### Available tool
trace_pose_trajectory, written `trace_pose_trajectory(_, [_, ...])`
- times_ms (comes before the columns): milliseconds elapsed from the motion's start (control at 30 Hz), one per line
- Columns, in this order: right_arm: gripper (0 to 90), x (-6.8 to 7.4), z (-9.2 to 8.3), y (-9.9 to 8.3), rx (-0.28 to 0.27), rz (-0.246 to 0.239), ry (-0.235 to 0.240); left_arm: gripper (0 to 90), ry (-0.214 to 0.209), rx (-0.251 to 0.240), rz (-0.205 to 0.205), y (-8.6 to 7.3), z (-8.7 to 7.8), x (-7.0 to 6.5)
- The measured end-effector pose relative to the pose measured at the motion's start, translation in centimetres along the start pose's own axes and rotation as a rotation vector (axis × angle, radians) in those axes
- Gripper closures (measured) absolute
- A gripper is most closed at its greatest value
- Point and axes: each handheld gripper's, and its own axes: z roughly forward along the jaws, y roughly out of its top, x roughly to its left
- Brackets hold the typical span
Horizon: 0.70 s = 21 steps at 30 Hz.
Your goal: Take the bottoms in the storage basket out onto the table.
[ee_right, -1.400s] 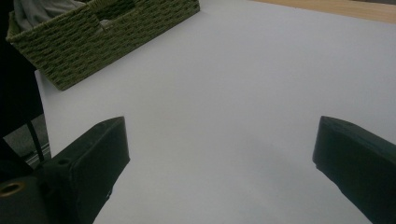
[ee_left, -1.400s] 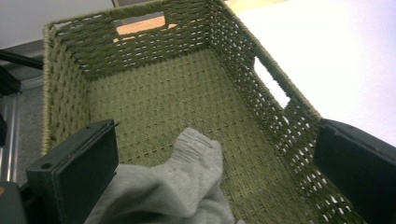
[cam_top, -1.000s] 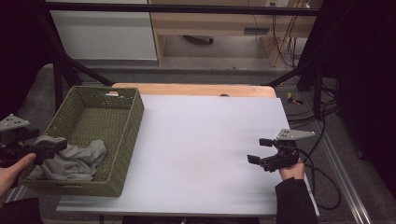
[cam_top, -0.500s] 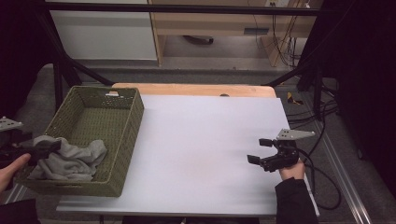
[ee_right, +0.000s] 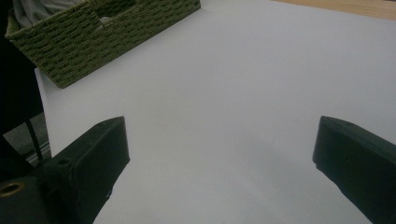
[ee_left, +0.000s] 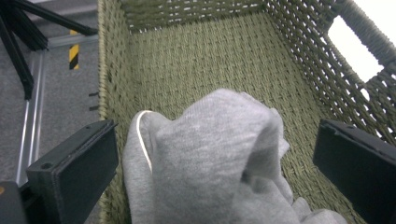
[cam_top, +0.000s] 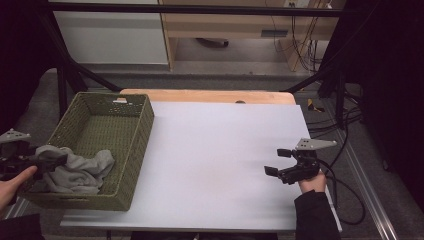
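Since a second ago, my left gripper (cam_top: 50,162) has drawn back toward the near-left corner of the green woven basket (cam_top: 134,150), and my left hand (cam_top: 12,185) now sits lower, just outside that basket's near wall; my right gripper (cam_top: 278,162) has not shifted. In the left gripper view my two black jaws stand wide apart on either side of the grey sweatshirt (ee_left: 210,163), which bulges up between them without either jaw visibly pressing on it. A thin pale cord (ee_left: 144,140) runs along the fabric's left fold. The cloth lies heaped in the near end of the basket (ee_left: 187,65), its far end showing bare weave, and from above part of the sweatshirt (cam_top: 80,172) drapes against the near-left rim. From the high view I cannot tell whether the left jaws touch the fabric.

Well to the right of the basket, over the near right part of the white tabletop (cam_top: 215,150), my right hand (cam_top: 312,182) holds the other gripper with its jaws spread open and nothing between them. The right gripper view looks across bare white surface (ee_right: 233,93) toward the basket (ee_right: 93,32) at upper left.
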Motion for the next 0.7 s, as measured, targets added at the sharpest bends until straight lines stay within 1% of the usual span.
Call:
trace_pose_trajectory(133, [4.1,0.0,0.0,0.0,0.003,-0.002,0.001,0.2,-0.010,0.022,-0.006,-0.3,0.6,0.0])
trace_pose_trajectory(267, [4.1,0.0,0.0,0.0,0.000,0.001,0.003,0.4,-0.013,0.044,0.000,-0.5,1.2,-0.1])
trace_pose_trajectory(367, [4.1,0.0,0.0,0.0,0.003,-0.002,0.002,0.7,-0.007,0.064,0.000,-0.6,1.6,-0.1])
trace_pose_trajectory(400, [4.1,0.0,0.1,0.0,0.003,-0.002,0.001,1.0,-0.004,0.067,-0.002,-0.7,1.7,-0.1])
trace_pose_trajectory(533, [4.1,0.0,0.1,0.0,0.005,-0.001,0.002,2.5,-0.013,0.088,-0.004,-0.9,1.9,-0.1])
trace_pose_trajectory(600, [4.1,0.0,0.1,0.0,0.005,-0.001,0.002,3.4,-0.010,0.099,-0.010,-1.0,2.1,-0.1])
trace_pose_trajectory(633, [4.1,0.0,0.1,0.0,0.006,0.000,0.002,3.5,-0.008,0.105,-0.019,-1.0,2.2,-0.1])
trace_pose_trajectory(700, [4.1,0.0,0.1,0.0,0.007,0.000,0.002,5.1,-0.009,0.119,-0.022,-1.1,2.3,0.0])
